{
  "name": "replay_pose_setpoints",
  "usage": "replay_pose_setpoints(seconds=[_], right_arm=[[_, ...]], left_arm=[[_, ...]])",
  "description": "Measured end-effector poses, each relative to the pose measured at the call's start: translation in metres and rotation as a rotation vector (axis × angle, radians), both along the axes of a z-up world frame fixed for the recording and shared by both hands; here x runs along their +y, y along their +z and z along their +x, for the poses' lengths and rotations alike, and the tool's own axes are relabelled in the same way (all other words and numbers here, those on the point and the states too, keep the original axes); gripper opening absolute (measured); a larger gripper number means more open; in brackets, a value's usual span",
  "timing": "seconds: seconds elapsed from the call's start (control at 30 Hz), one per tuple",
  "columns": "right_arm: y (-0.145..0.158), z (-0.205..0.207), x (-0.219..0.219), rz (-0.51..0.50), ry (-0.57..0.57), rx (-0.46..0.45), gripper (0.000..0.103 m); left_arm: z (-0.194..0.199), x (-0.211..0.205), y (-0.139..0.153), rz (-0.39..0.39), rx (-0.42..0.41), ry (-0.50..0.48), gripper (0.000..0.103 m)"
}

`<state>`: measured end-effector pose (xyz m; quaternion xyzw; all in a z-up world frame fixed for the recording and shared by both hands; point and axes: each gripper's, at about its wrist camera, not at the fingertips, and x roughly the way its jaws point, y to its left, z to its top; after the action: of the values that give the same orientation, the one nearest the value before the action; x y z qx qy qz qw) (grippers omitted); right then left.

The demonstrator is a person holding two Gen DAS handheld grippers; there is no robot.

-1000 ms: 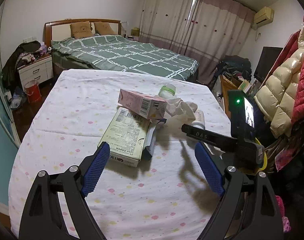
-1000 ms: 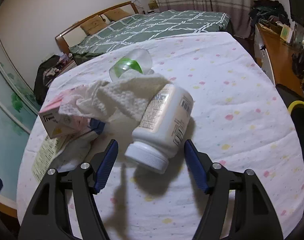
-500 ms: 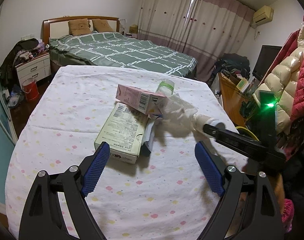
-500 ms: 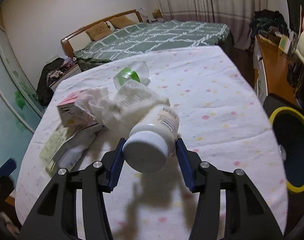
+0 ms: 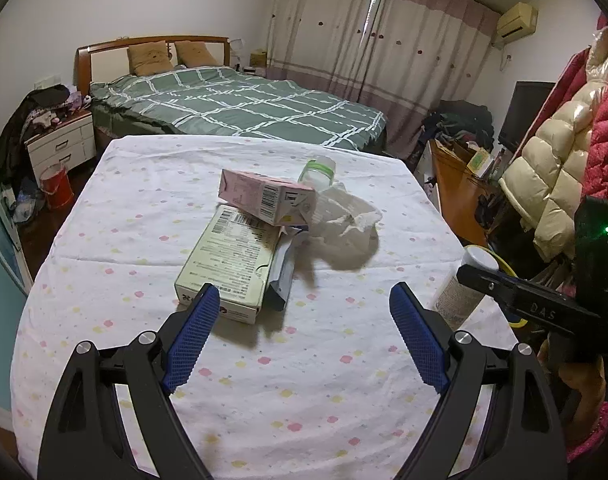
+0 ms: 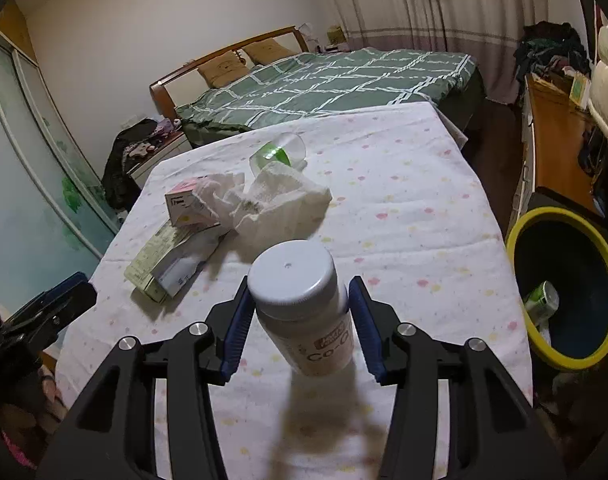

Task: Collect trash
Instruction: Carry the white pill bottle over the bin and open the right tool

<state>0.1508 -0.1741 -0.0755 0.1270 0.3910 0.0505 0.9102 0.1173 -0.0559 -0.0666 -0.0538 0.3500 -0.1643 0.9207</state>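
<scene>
Up it comes: the right hand-held gripper (image 6: 297, 322), clamped on the white pill bottle (image 6: 304, 304), has lifted it off the tabletop (image 6: 404, 216) toward the yellow-rimmed bin (image 6: 518, 236), while the left hand-held gripper (image 5: 299, 336) hangs wide open and empty.

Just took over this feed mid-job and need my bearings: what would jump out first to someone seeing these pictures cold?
The white pill bottle clamped in the right gripper, lifted above the dotted tablecloth. To its right, beside the table, stands a yellow-rimmed bin with a can inside. Mid-table lies a heap: pink carton on a pale flat box, crumpled tissue alongside, while the left gripper hangs open before it.
</scene>
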Motion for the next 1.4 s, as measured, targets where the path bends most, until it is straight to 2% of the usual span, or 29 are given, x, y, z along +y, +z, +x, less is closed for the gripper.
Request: replay_pose_setpoints(seconds=[0.27, 0.47, 0.63, 0.83, 1.0, 1.1, 1.23, 1.33, 1.4], right_arm=[[-0.001, -0.013, -0.012, 0.045, 0.006, -0.005, 0.046], [0.008, -0.024, -0.037, 0.071, -0.040, -0.036, 0.046], [0.018, -0.036, -0.081, 0.056, -0.158, -0.072, 0.046], [0.018, -0.049, -0.153, 0.026, -0.353, -0.094, 0.046], [-0.007, -0.047, -0.207, 0.008, -0.483, -0.046, 0.046], [-0.035, -0.040, -0.232, 0.016, -0.529, 0.028, 0.046], [-0.072, -0.033, -0.254, 0.013, -0.585, 0.112, 0.047], [-0.090, -0.032, -0.260, 0.001, -0.616, 0.150, 0.047], [-0.093, -0.033, -0.259, -0.015, -0.622, 0.155, 0.051]], left_arm=[[-0.002, -0.007, -0.003, 0.017, 0.005, -0.006, 0.086], [0.001, -0.012, -0.005, 0.032, 0.012, -0.005, 0.086], [0.003, -0.019, -0.006, 0.042, 0.017, -0.010, 0.086], [0.008, -0.027, -0.009, 0.057, 0.027, -0.016, 0.086], [0.010, -0.031, -0.010, 0.069, 0.031, -0.012, 0.086], [0.012, -0.033, -0.011, 0.076, 0.036, -0.010, 0.086], [0.015, -0.037, -0.013, 0.088, 0.042, -0.010, 0.086], [0.017, -0.039, -0.015, 0.092, 0.049, -0.011, 0.087], [0.019, -0.041, -0.016, 0.095, 0.055, -0.014, 0.087]])
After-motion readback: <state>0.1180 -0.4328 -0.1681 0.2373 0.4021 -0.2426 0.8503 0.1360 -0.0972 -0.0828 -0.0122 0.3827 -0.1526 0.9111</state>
